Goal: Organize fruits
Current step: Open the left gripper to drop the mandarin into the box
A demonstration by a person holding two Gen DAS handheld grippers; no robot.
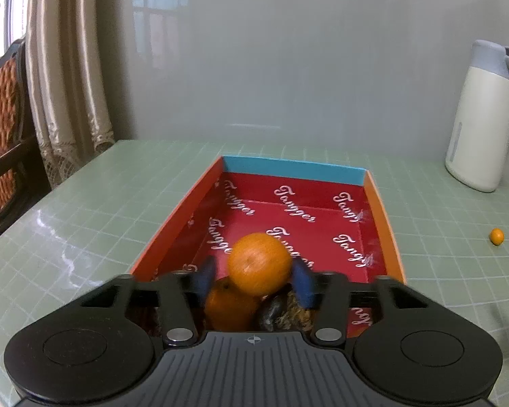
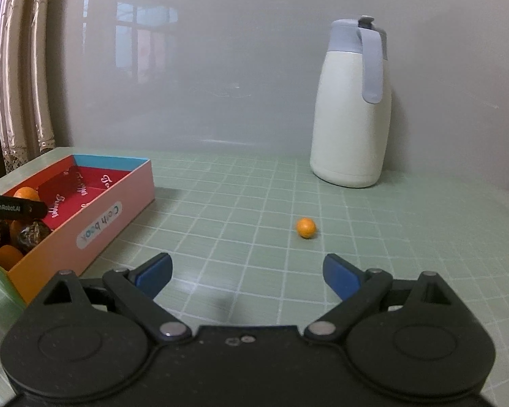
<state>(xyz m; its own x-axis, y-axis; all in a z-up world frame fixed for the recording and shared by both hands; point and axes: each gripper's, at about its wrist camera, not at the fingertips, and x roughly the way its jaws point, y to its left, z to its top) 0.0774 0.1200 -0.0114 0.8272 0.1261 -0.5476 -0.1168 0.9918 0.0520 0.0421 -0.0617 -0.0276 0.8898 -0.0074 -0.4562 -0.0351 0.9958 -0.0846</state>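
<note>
Holding: orange (image 1: pixel 259 264), round, bright, blurred; it sits between the blue pads (image 1: pixel 303 285) of the left gripper (image 1: pixel 258 279), over the near end of the box. The jaws stand part-way apart; whether the pads press on the fruit cannot be told.
Box: shallow cardboard box (image 1: pixel 383 224), red printed lining, orange side walls, blue far wall, pink outer side with a label in the right wrist view; it lies toward the table's left edge.
Box contents: a second orange (image 1: pixel 229 308) under the first; dark, rough-skinned fruits (image 1: pixel 288 310) beside it, kind unclear; more orange fruit (image 2: pixel 8 256) at the near corner. Far half of the box bare.
Loose fruit: small orange ball (image 2: pixel 305 227) on the open table, right of the box, well apart from it.
Right gripper: right gripper (image 2: pixel 247 273) with jaws wide apart, nothing between them, over bare table near the small ball.
Hidden: near end of the box covered by the left gripper's body; near-end fruits partly cut off.
Table: green gridded table (image 2: pixel 254 186).
Jug: cream jug (image 2: pixel 351 108) with grey lid and handle, upright at the table's far edge by the wall.
Surroundings: curtain (image 1: pixel 68 68) and chair (image 1: pixel 3 129) off the left edge.
</note>
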